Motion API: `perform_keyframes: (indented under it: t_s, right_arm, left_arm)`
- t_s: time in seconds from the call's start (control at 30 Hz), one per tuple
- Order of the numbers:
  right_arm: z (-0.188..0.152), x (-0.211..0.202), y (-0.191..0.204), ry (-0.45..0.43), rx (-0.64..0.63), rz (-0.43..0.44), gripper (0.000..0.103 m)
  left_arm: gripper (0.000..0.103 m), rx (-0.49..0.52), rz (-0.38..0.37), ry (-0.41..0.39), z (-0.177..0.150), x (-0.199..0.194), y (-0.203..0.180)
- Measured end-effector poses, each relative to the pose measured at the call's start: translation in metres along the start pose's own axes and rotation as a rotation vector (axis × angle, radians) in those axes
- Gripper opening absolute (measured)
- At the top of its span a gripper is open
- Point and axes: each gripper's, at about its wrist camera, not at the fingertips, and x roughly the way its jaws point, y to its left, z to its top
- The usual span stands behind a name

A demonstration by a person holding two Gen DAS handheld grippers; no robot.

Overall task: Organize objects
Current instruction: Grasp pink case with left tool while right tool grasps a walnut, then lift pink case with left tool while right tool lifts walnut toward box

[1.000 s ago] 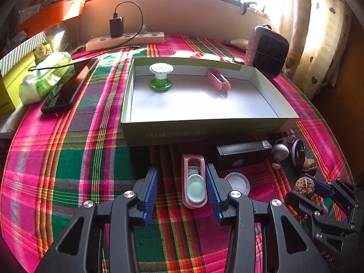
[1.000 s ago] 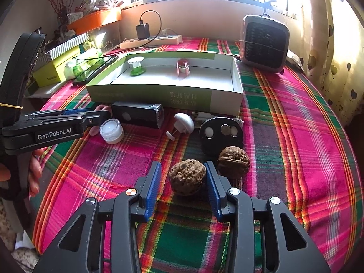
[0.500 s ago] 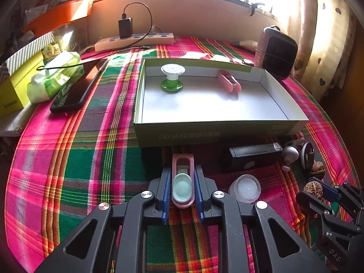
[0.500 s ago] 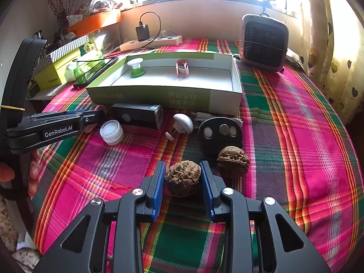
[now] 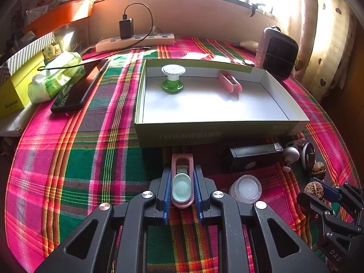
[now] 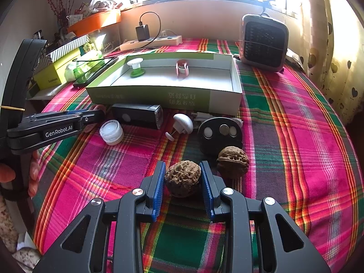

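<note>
My left gripper [image 5: 182,174] is shut on a pink case with a mint insert [image 5: 181,185], which lies on the plaid cloth just in front of the shallow green-and-white box [image 5: 216,134]. In the right wrist view my right gripper [image 6: 182,167] is shut on a rough, pitted walnut [image 6: 183,178] resting on the cloth. A smoother second walnut [image 6: 232,161] sits just to its right. Inside the box stand a green-and-white spool [image 5: 173,77] and another pink case [image 5: 229,84].
Between the box and the grippers lie a black rectangular device [image 5: 252,159], a small white jar [image 5: 245,188], a white mushroom-shaped piece [image 6: 183,122] and a black disc [image 6: 218,134]. A heater [image 6: 264,43] stands back right. A phone [image 5: 77,91] and a tissue pack [image 5: 56,75] lie left.
The left jaws closed from wide open onto the pink case. The right jaws closed in onto the rough walnut. Neither hand has shifted.
</note>
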Motion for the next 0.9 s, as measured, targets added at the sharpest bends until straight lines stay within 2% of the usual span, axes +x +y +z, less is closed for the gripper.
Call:
perform_keyframes:
  t_s: [0.9]
  right_arm:
    - [0.0002,0.001,-0.001,0.0,0.0,-0.002,0.032]
  left_arm:
    - [0.016,-0.005,-0.005,-0.001,0.0002,-0.0011,0.001]
